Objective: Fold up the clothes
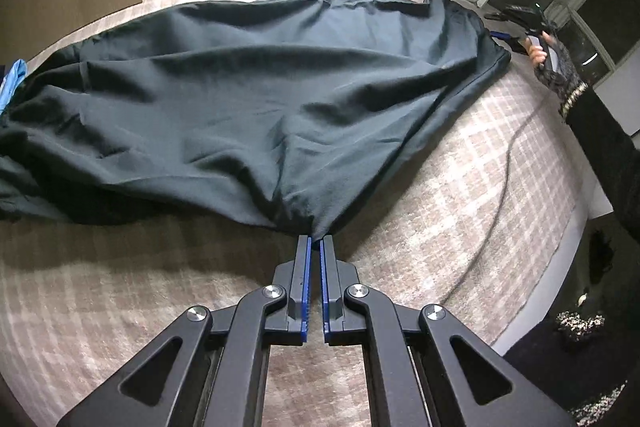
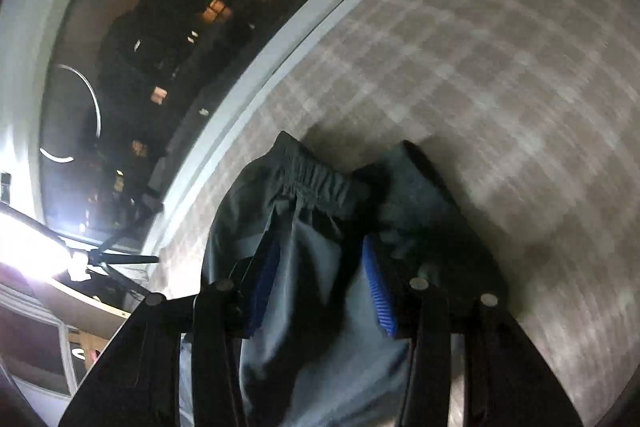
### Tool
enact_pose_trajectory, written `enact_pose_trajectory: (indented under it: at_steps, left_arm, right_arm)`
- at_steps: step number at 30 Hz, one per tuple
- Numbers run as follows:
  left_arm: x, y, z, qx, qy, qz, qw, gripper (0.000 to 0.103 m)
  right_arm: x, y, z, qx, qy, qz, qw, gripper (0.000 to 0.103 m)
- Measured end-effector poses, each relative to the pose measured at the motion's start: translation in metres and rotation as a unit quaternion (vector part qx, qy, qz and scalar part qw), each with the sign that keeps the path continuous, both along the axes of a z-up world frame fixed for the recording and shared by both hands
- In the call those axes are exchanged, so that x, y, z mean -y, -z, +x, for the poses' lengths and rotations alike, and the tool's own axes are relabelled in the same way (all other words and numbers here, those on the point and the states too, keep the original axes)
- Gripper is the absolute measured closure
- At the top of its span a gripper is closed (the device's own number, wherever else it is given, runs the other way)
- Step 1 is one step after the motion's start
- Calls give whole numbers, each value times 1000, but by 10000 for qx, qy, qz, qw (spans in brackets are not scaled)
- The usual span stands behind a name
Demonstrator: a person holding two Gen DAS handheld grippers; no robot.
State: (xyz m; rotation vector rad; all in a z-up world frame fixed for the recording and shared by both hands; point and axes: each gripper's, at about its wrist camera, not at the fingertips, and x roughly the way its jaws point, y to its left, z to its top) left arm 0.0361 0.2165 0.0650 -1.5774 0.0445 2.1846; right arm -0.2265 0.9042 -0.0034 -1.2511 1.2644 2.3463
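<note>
Down on the checked carpet (image 1: 500, 163), a dark garment (image 1: 256, 95) lies spread and creased. The left tool (image 1: 315, 241) is pinched tight on the garment's near edge, pulling the cloth into a gathered point. In the blurred right wrist view, the right tool (image 2: 320, 259) stands partly apart, with the elastic waistband (image 2: 316, 179) end of the cloth between its blue pads (image 2: 378, 291); whether they press on it I cannot tell. A dark cable (image 1: 496, 203) runs across the carpet.

Dark green trousers (image 1: 248, 99) lie spread and wrinkled across the checked bed.
</note>
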Motion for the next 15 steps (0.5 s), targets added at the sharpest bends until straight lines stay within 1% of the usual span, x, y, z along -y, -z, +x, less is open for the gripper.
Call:
enact_pose_trajectory:
  at_steps: [3, 5, 6, 7, 10, 13, 15]
  left_arm:
    - [0, 1, 0, 12, 19, -38, 10000, 100]
    - [0, 1, -1, 10, 19, -49, 10000, 100]
    - [0, 1, -1, 6, 18, -55, 10000, 100]
    - [1, 1, -1, -11, 19, -63, 10000, 100]
    - [1, -3, -1, -72, 20, -42, 10000, 100]
    - [6, -10, 1, -162, -22, 26, 9999, 100]
    - [10, -13, 3, -198, -76, 111, 9997, 100]
  right_arm:
    - [1, 10, -15, 257, 6, 115, 9996, 59]
    - [2, 11, -16, 228, 66, 192, 9995, 61]
    - [4, 8, -14, 205, 90, 267, 9994, 68]
    - [5, 4, -11, 172, 102, 329, 9993, 90]
    - [11, -17, 5, -131, 171, 487, 9986, 94]
    - [12, -50, 35, -566, 255, 636, 9960, 95]
    - [6, -64, 61, -781, 459, 728, 9932, 95]
